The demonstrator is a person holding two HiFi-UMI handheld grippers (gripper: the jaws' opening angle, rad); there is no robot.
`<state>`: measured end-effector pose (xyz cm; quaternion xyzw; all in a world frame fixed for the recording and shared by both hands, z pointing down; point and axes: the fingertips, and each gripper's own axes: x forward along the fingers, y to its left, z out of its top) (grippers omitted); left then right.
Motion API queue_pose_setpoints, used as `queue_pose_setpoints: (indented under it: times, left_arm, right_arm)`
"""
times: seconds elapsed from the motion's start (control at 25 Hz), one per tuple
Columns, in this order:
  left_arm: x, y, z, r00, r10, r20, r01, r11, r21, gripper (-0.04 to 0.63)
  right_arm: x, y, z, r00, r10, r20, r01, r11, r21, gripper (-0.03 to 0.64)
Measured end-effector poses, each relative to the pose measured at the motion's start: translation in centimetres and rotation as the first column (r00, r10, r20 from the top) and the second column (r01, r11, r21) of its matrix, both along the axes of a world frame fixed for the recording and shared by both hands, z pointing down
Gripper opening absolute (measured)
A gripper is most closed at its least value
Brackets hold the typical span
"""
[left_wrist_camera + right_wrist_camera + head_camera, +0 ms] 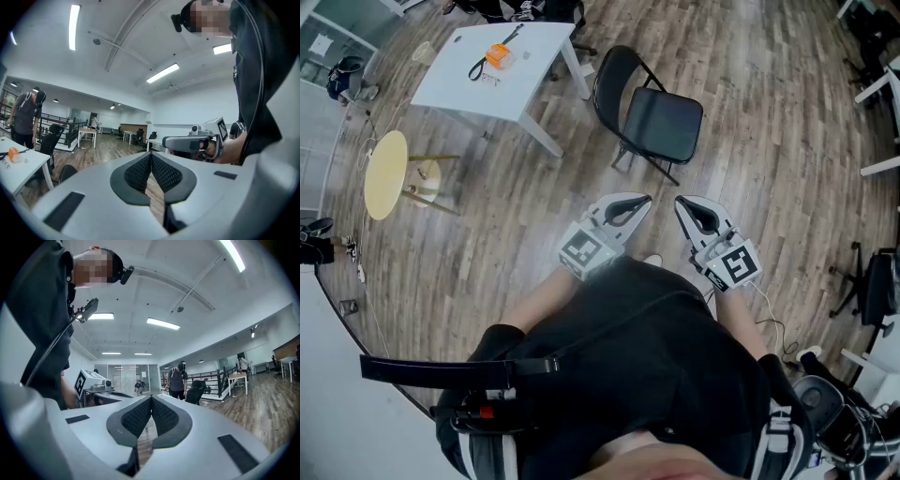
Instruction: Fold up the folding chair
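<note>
A black folding chair (649, 114) stands unfolded on the wooden floor, its seat facing me, a step ahead of both grippers. My left gripper (643, 201) is held level in front of my body, jaws shut with nothing between them. My right gripper (682, 202) sits beside it, also shut and empty; the two tips point toward each other, a small gap apart. In the left gripper view the left gripper (151, 154) has its pads together and the right gripper (197, 140) shows to its right. In the right gripper view the right gripper (151, 399) is shut, the left gripper (96, 385) beyond it.
A white table (502, 66) with an orange item (496, 55) stands left of the chair. A round yellow stool (389, 173) lies further left. Office chairs (872, 281) and desks line the right side. A person (178, 380) stands far off by a railing.
</note>
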<state>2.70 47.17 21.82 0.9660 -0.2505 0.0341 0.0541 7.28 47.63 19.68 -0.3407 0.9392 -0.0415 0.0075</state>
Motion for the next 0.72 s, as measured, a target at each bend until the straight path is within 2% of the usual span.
queue_pose_setpoints:
  times: [0.36, 0.56, 0.72]
  left_arm:
    - [0.5, -0.8, -0.3, 1.0, -0.003, 0.01, 0.003, 1.0, 0.001, 0.005]
    - [0.0, -2.3, 0.1, 1.0, 0.012, 0.019, -0.012, 1.0, -0.016, 0.005]
    - [-0.3, -4.0, -0.2, 0.999, 0.028, 0.015, -0.028, 0.999, -0.02, 0.005]
  right_arm:
    - [0.6, -0.8, 0.5, 1.0, 0.002, -0.002, -0.002, 1.0, -0.015, 0.009]
    - [0.1, -2.1, 0.6, 0.999, 0.006, 0.039, -0.004, 0.999, -0.043, 0.009]
    - [-0.5, -3.6, 0.9, 1.0, 0.015, 0.016, -0.013, 0.997, -0.07, 0.009]
